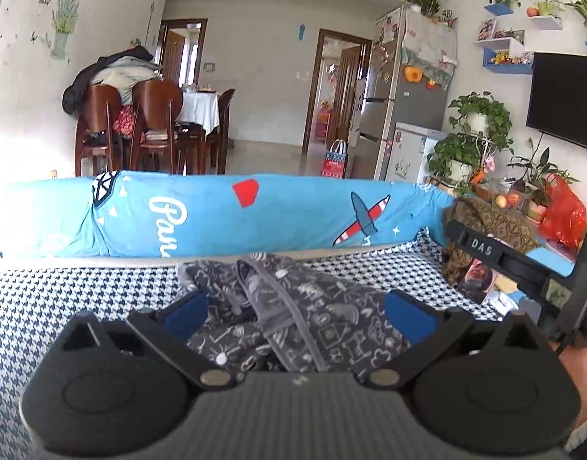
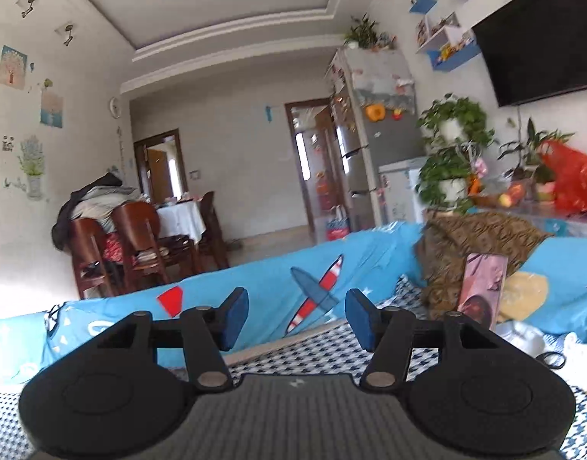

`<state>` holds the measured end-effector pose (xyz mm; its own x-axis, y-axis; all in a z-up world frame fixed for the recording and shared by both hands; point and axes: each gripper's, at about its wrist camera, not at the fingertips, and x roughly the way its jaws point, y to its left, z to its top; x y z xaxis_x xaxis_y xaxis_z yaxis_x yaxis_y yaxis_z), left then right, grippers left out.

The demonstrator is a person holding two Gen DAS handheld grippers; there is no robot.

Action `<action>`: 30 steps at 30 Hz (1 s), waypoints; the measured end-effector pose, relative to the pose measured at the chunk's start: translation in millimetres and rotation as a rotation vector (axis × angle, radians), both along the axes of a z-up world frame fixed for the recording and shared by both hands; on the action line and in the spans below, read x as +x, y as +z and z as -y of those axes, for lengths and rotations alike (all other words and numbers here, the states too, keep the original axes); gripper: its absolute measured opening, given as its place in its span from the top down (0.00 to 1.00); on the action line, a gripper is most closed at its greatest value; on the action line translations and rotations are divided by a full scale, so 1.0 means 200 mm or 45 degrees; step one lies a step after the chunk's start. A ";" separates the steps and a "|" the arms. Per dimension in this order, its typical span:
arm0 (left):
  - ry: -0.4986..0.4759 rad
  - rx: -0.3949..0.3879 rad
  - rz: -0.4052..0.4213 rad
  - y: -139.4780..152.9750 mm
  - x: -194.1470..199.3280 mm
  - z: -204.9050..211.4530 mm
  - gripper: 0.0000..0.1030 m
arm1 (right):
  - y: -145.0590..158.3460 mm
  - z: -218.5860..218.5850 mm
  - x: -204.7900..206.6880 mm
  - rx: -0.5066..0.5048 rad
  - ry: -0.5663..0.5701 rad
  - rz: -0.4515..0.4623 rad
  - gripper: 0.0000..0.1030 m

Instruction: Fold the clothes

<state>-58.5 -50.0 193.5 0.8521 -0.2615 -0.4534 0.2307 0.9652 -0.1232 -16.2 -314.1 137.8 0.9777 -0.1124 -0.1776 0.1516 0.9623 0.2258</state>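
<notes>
A dark grey garment point(image 1: 293, 318) with white doodle print lies crumpled on the houndstooth-covered seat point(image 1: 56, 299). My left gripper point(image 1: 297, 316) hovers just over it with its blue pads point(image 1: 188, 312) spread wide on either side of the cloth, not pressing it. At the right edge of the left wrist view part of the right gripper's black body point(image 1: 523, 264) shows, held by a hand. In the right wrist view my right gripper point(image 2: 297, 320) points almost level over the seat point(image 2: 324, 356) toward the blue backrest, open with nothing between its pads. The garment does not appear in that view.
A blue printed cover point(image 1: 224, 214) drapes the sofa backrest ahead. A brown patterned cushion point(image 2: 473, 253) and a picture card point(image 2: 481, 291) sit in the right corner, with white items point(image 2: 523, 337) nearby. Dining chairs point(image 1: 140, 126), a fridge point(image 1: 400, 92), plants and a television stand beyond.
</notes>
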 end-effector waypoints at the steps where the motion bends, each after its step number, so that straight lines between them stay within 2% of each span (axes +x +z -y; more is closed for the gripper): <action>1: 0.012 0.007 -0.022 -0.03 0.01 -0.01 0.00 | -0.01 0.01 0.01 0.042 0.019 -0.017 0.45; 4: 0.031 -0.006 -0.083 -0.09 0.04 -0.06 0.00 | -0.05 0.04 0.05 0.129 0.092 -0.078 0.44; 7: 0.051 -0.016 -0.141 -0.13 0.07 -0.08 0.00 | -0.08 0.03 0.06 0.146 0.125 -0.120 0.41; 11: 0.066 -0.034 -0.210 -0.16 0.10 -0.09 0.00 | -0.13 0.06 0.11 0.304 0.199 -0.201 0.38; 14: 0.098 -0.029 -0.181 -0.16 0.09 -0.09 0.00 | -0.14 0.06 0.12 0.303 0.150 -0.227 0.38; 18: 0.149 0.039 -0.033 -0.07 0.04 -0.07 0.00 | -0.08 0.06 0.05 0.198 0.065 -0.103 0.38; 25: 0.249 0.131 0.179 0.09 -0.02 -0.02 0.00 | 0.01 0.11 -0.02 0.142 -0.008 0.060 0.38; 28: 0.238 0.123 0.215 0.13 -0.05 -0.02 0.00 | 0.04 0.08 -0.04 0.058 -0.068 0.098 0.38; 30: 0.196 0.104 0.187 0.13 -0.05 -0.02 0.00 | 0.05 0.06 -0.03 0.013 -0.078 0.093 0.37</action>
